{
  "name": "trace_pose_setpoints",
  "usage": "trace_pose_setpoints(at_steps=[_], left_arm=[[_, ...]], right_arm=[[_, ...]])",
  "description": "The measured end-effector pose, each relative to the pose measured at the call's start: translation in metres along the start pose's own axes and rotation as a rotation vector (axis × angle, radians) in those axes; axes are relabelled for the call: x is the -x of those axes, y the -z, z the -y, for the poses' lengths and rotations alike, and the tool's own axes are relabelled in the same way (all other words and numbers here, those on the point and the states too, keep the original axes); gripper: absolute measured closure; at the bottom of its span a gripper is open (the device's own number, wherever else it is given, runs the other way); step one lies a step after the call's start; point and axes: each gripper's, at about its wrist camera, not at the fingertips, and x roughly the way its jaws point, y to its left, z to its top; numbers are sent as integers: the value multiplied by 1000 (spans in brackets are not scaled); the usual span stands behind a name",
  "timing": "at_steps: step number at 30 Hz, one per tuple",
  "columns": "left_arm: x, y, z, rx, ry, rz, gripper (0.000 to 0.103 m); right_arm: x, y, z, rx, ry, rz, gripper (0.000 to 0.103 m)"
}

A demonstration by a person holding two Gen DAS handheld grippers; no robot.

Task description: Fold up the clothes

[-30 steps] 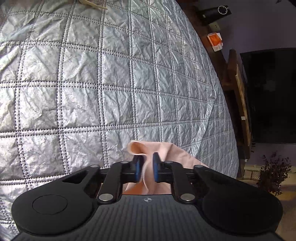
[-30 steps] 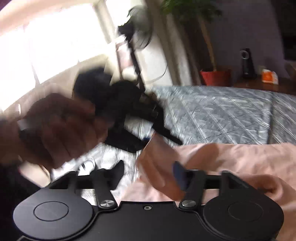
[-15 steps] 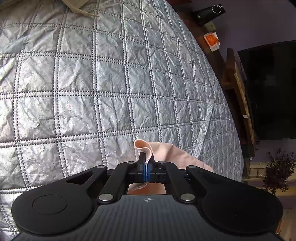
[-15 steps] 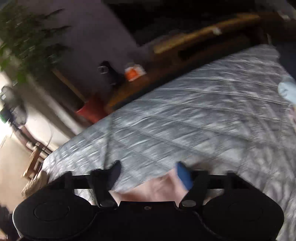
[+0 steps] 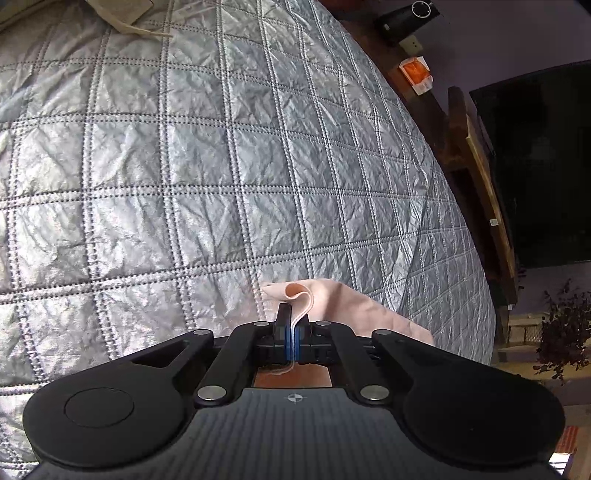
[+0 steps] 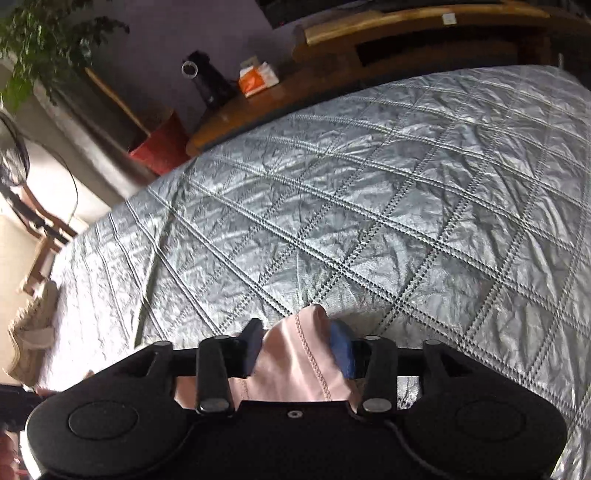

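While most of the pale pink fabric garment (image 5: 347, 306) lies hidden beneath the black gripper bodies, a folded edge of it shows in each wrist view, just above the silver-grey quilted bedspread (image 5: 184, 166). From the left wrist, the left gripper (image 5: 293, 332) has its blue-padded fingers pressed tightly together on a thin curled hem of the cloth, with a loose thread trailing below the pads. The rest of the cloth slopes away to the right and is cut off behind the gripper's housing. From the right wrist, the right gripper (image 6: 301, 345) has its fingers partly spread, with a bunched, stitched hem of the same pink cloth (image 6: 299, 354) filling the gap between them; both blue pads touch the fabric, though how firmly it is clamped is hard to tell. The garment's overall shape cannot be made out in either view.

At the far corner of the bed lies a beige cloth item with a cord (image 5: 122, 18), mostly cropped by the frame. Past the bed, a wooden shelf (image 6: 258, 107) carries a small orange-and-white box (image 6: 256, 79) and a dark cylindrical device (image 6: 207, 81). A red plant pot (image 6: 162, 146) stands beside the shelf; the plant's leaves are blurred.
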Motion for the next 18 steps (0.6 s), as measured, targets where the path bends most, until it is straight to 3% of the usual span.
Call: trace_pose_setpoints(at_steps=[3, 5, 7, 13, 18], left_arm=[[-4, 2, 5, -10, -3, -3, 101], [-6, 2, 8, -21, -7, 2, 101], [-5, 0, 10, -24, -12, 17, 101], [2, -3, 12, -32, -29, 75, 101], [11, 1, 31, -136, -74, 174, 101]], right_arm=[[-7, 0, -2, 34, 13, -15, 64], [-8, 0, -4, 61, 15, -14, 93], [-2, 1, -4, 58, -10, 10, 99], [31, -4, 1, 61, -6, 130, 99], [60, 2, 6, 53, 5, 294, 99]])
